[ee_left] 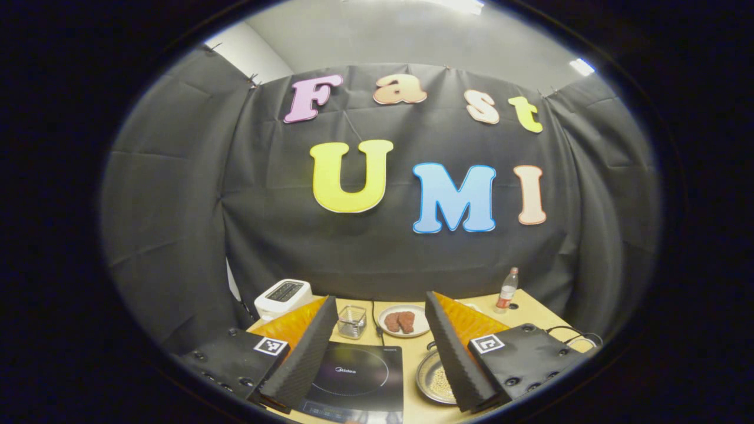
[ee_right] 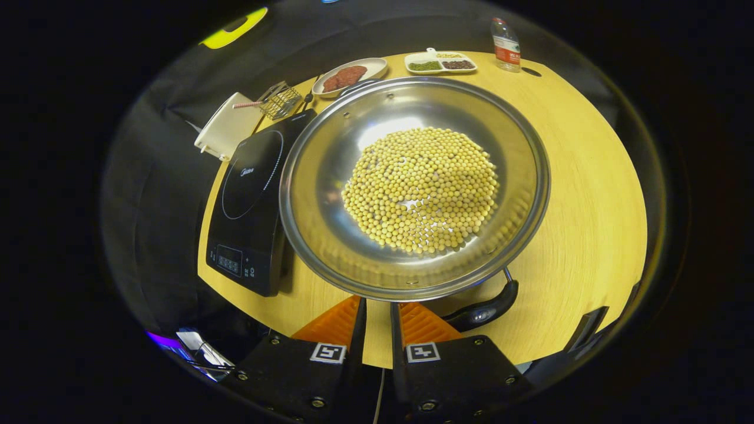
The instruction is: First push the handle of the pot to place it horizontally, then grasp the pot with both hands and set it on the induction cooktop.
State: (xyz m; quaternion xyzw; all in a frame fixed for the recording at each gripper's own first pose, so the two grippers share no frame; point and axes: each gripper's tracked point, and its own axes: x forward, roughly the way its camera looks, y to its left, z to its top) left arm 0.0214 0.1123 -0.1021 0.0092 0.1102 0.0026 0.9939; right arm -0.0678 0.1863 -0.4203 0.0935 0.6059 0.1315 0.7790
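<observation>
Just ahead of the nearly closed, empty right gripper (ee_right: 377,315) sits the pot (ee_right: 330,176) of beans, beside the induction cooktop (ee_right: 247,194). Left gripper (ee_left: 380,347) gapes wide. Probably heavy, slick steel; take its rim, push the handle (ee_right: 486,309).

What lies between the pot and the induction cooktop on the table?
Nothing: in the right gripper view, the pot of soybeans sits right beside the induction cooktop, its rim overlapping the cooktop's edge in the image.
</observation>
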